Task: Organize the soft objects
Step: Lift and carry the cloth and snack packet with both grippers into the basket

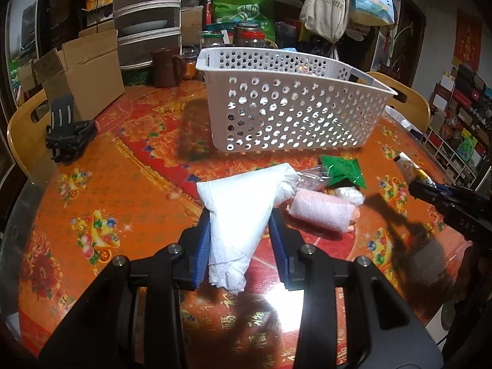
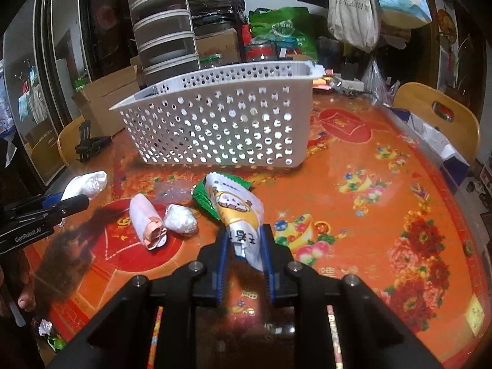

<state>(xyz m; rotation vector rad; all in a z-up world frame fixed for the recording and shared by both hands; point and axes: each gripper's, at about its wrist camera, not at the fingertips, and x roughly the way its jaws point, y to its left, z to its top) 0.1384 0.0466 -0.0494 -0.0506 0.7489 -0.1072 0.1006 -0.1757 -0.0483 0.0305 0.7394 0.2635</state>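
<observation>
My left gripper (image 1: pixel 240 230) is shut on a white plastic bag (image 1: pixel 243 209) and holds it just above the table. My right gripper (image 2: pixel 244 243) is shut on a yellow and white snack packet (image 2: pixel 238 206); it also shows in the left wrist view (image 1: pixel 427 189). A white perforated basket (image 1: pixel 286 98) stands behind them; it also shows in the right wrist view (image 2: pixel 221 117). On the table lie a pink rolled cloth (image 1: pixel 323 212), a small white bundle (image 2: pixel 181 220) and a green packet (image 1: pixel 344 169).
A cardboard box (image 1: pixel 89 73) and a black stand (image 1: pixel 69 129) are at the left. Jars, stacked containers (image 1: pixel 147 15) and bags crowd the back. Wooden chairs (image 2: pixel 436 113) stand at the table's edges. The tablecloth is orange and red.
</observation>
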